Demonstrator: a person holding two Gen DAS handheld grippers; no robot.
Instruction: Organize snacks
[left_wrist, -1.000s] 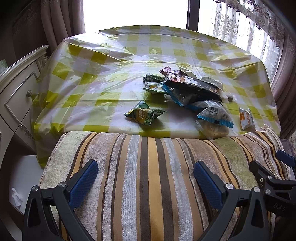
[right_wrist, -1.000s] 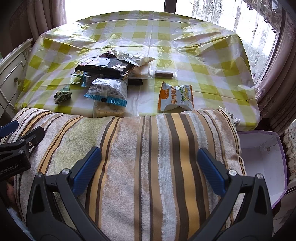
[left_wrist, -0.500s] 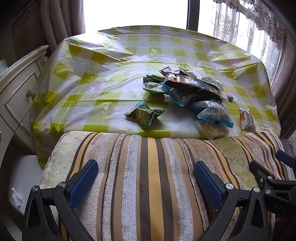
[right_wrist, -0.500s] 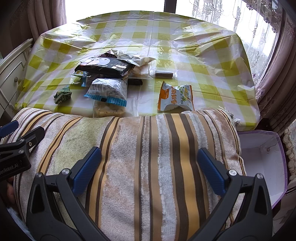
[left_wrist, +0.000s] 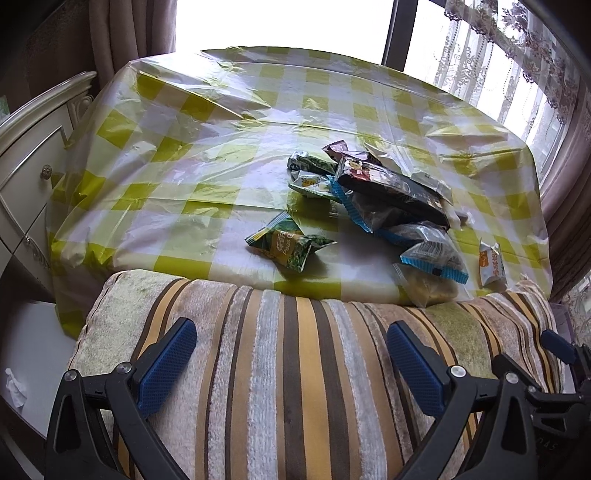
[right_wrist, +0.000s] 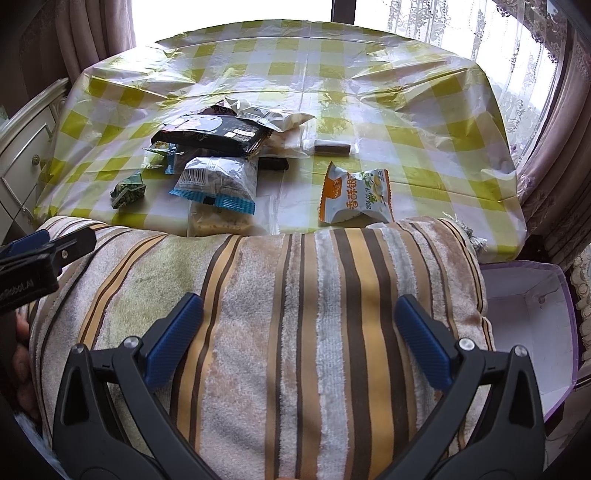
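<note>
A: The left tool (left_wrist: 291, 363) is hanging wide apart over the striped cushion (left_wrist: 295, 369), holding nothing. The green pea packet (left_wrist: 290, 247) is lying alone on the tabletop (left_wrist: 177, 184), left of the snack pile (left_wrist: 388, 195).

B: The right tool (right_wrist: 299, 332) is also standing wide and empty. The orange packet (right_wrist: 356, 197) is sitting just beside the cushion edge. I am thinking a careless reach is risking to push it under, or to topple the slippery pile.

Striped cushion (right_wrist: 295, 314) hides the counter (left_wrist: 184, 166) near edge. Beige snack packet (right_wrist: 218, 221) partly covered (label unreadable). White box (right_wrist: 532, 325) cut off.
</note>
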